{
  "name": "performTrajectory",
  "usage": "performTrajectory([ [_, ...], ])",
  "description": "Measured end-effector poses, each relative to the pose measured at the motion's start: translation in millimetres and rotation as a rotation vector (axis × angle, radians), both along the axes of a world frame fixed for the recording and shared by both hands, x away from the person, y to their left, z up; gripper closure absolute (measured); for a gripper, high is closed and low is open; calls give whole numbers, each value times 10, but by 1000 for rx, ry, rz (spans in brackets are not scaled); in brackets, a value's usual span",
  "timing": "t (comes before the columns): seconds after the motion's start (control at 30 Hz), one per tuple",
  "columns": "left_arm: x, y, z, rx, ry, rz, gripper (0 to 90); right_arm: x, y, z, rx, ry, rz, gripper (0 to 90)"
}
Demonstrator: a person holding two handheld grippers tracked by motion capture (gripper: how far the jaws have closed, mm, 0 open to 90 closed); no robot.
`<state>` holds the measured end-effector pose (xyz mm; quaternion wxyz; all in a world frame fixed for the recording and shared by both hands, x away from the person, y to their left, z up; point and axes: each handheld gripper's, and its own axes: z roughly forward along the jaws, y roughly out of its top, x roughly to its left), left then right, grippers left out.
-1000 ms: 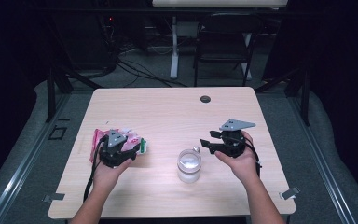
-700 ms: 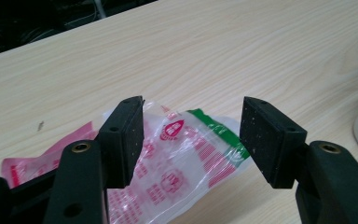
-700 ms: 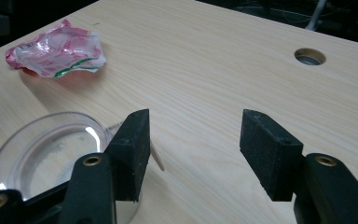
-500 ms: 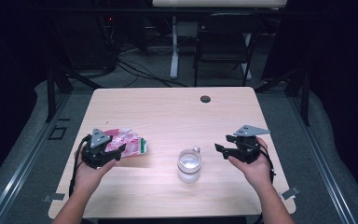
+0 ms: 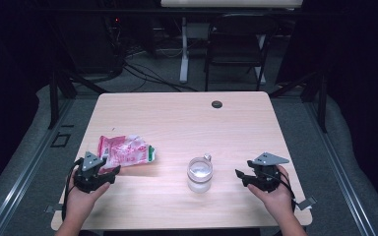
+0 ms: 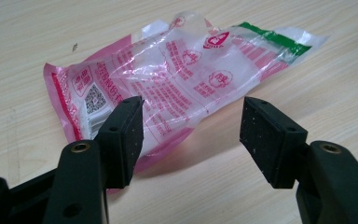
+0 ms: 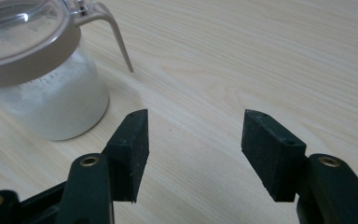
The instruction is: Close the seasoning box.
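Observation:
A crumpled pink and clear plastic bag (image 5: 125, 151) with a green end lies flat on the left half of the wooden table (image 5: 187, 123). My left gripper (image 5: 109, 172) sits low just in front of it, jaws open. In the left gripper view the bag (image 6: 182, 70) lies just beyond the left gripper (image 6: 193, 123), whose pads do not press on it. A small glass jar (image 5: 200, 173) with a beige-rimmed lid holds white powder near the table's middle front. My right gripper (image 5: 238, 174) rests to its right, open. In the right gripper view the jar (image 7: 32, 79) stands left of the right gripper (image 7: 193, 135), whose jaws have just been opening with nothing between them.
A dark round grommet (image 5: 217, 104) sits near the table's far edge. A folding chair (image 5: 236, 44) and cables stand on the floor behind the table. Bare wood lies between the bag and the jar.
Both hands have drawn back toward the near edge and sunk lower. The left gripper has come off the bag to its near left. The right gripper has moved away from the jar.

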<state>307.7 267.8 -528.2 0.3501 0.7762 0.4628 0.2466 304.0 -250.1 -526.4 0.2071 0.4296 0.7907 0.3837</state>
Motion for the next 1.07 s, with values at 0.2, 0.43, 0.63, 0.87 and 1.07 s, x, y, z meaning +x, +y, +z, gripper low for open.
performTrajectory([
  [0.2, -15, 3, -97, 9, 10, -12, 399, -2, -53, -143, 18, -1, -24, 414],
  [0.43, -19, -46, -154, 3, 14, -31, 399, 38, -70, -247, 27, 34, -23, 414],
  [0.63, 1, -125, -210, 47, 35, -74, 399, 48, 23, -307, -7, 63, 27, 415],
  [0.87, 8, -147, -229, 54, 50, -88, 399, 45, 47, -312, -2, 65, 44, 414],
  [1.07, 13, -152, -232, 49, 53, -87, 397, 42, 39, -301, 9, 59, 45, 411],
])
